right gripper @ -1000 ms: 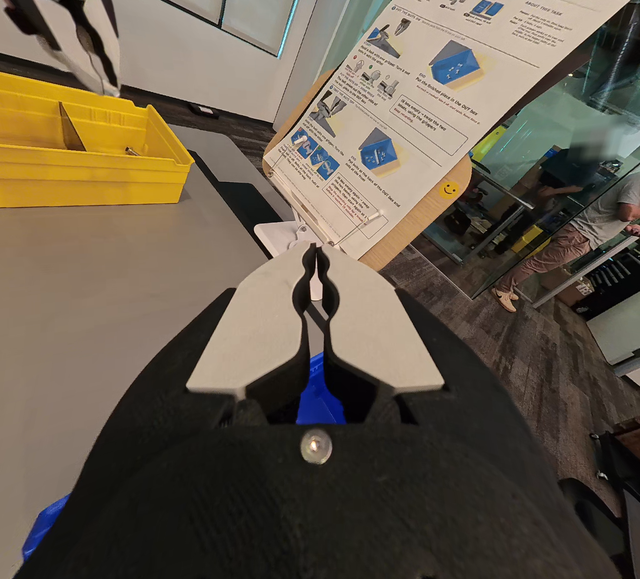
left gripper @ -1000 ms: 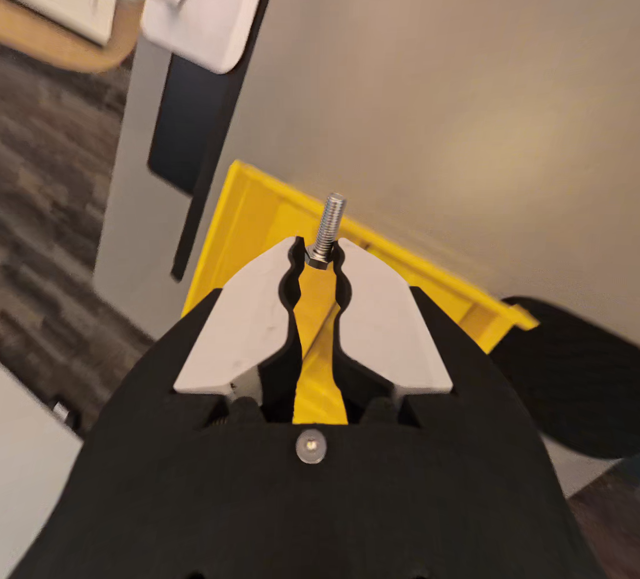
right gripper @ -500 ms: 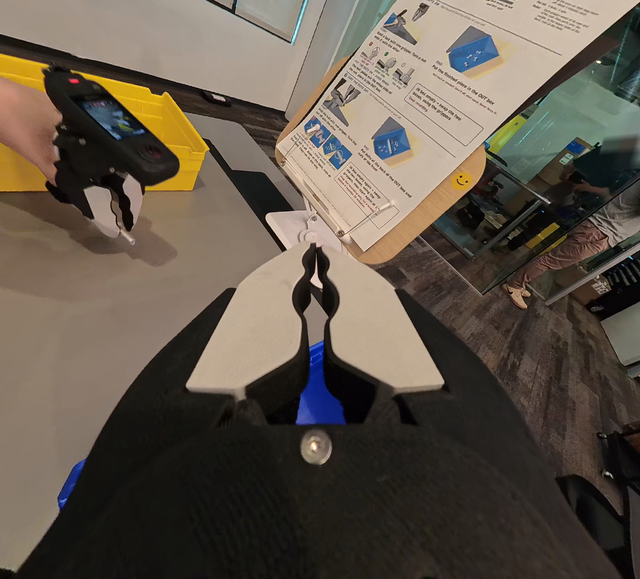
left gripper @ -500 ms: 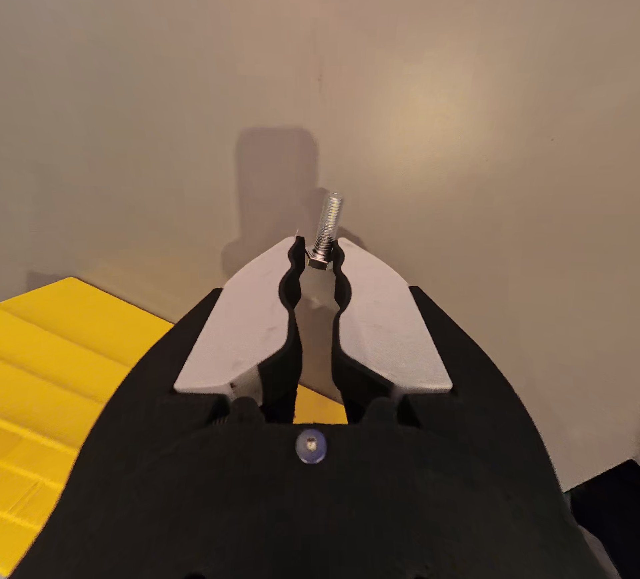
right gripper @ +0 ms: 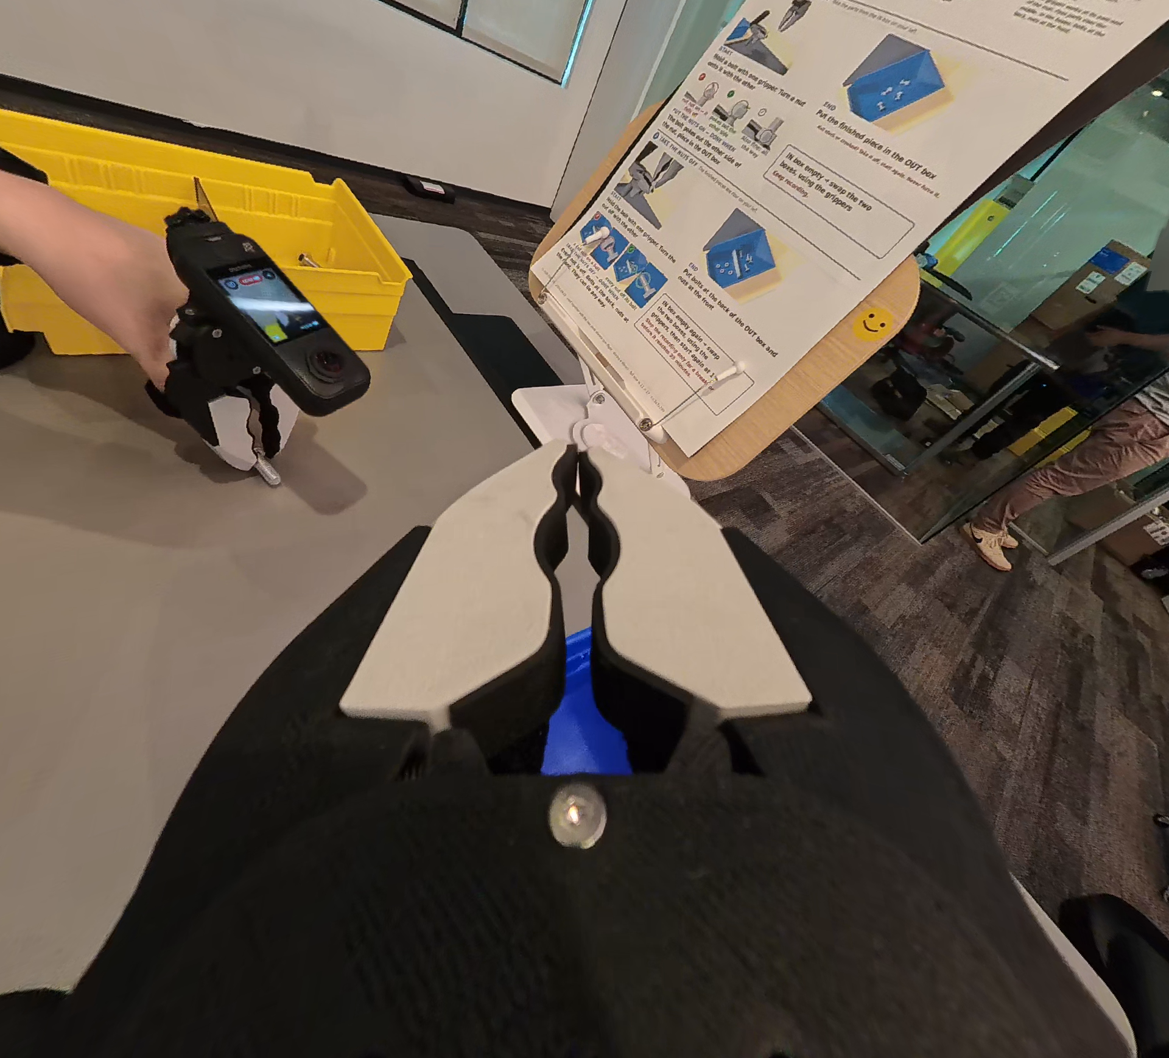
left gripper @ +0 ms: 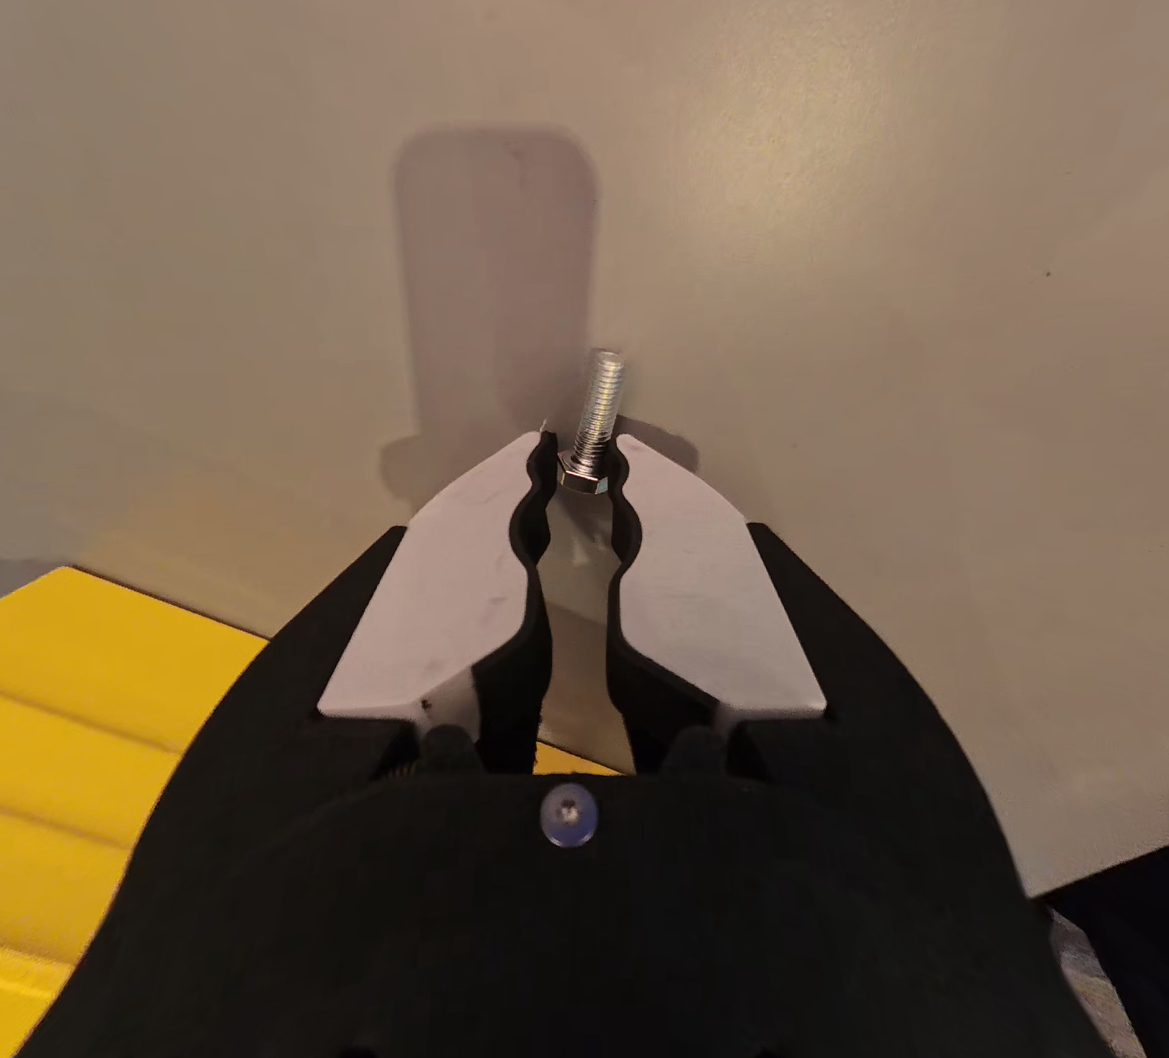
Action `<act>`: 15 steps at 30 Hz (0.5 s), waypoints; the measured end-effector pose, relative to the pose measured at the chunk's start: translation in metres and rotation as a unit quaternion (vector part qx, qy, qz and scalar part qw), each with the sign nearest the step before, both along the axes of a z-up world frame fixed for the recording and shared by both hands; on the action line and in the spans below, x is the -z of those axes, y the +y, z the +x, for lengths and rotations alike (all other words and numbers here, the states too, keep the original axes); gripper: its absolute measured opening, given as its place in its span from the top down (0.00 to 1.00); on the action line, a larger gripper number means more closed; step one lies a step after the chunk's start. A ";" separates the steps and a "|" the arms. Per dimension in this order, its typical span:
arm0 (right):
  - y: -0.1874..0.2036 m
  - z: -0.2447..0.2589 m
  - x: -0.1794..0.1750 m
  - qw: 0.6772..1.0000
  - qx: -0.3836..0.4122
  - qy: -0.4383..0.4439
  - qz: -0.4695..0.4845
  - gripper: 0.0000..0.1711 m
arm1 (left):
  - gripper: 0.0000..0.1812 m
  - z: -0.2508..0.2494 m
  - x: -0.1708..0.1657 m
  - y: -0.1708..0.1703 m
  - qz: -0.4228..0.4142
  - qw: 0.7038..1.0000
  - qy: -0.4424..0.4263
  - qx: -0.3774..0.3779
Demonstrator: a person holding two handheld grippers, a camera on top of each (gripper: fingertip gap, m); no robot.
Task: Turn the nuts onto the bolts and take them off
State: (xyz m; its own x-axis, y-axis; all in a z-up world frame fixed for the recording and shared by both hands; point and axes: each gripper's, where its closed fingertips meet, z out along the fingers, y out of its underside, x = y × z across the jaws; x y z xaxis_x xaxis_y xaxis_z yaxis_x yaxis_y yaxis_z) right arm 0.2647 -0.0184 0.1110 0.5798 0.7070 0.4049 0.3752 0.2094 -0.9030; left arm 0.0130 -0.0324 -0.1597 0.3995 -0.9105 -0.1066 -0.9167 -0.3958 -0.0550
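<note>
My left gripper [right gripper: 250,446] holds the bolt [right gripper: 265,468] over the table [right gripper: 126,553]; bin [right gripper: 354,294] behind, instruction board [right gripper: 791,174] far right.

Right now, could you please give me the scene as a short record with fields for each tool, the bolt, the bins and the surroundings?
left tool: shut on the bolt, gripping its hex head, angled down over the table
bolt: silver, threaded shank sticking out past the tips, no nut on it
right tool: shut, nothing held
yellow bin: on the grey table, behind the left tool
blue bin: partly visible beneath the right tool
instruction sheet: propped on a wooden board at the table edge
</note>
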 end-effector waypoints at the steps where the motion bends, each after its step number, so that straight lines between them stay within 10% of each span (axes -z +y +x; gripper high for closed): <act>1: 0.000 0.000 0.001 1.000 0.000 -0.002 -0.002 1.00 | 0.92 0.000 0.000 0.001 0.003 1.000 0.000 0.002; 10: -0.001 -0.009 0.008 1.000 -0.008 -0.022 -0.012 0.99 | 0.87 0.011 -0.012 0.001 0.019 0.999 -0.049 0.013; 15: 0.001 -0.005 0.013 0.999 0.000 -0.027 -0.019 0.99 | 0.83 -0.006 -0.092 -0.008 0.080 0.988 -0.135 -0.012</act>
State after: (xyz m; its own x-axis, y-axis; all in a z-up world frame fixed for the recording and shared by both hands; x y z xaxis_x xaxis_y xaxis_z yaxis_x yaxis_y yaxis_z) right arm 0.2596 -0.0170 0.0983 0.5583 0.7216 0.4094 0.4242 0.1757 -0.8883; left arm 0.0067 -0.0407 -0.0677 0.4535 -0.8811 -0.1345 -0.8511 -0.3833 -0.3589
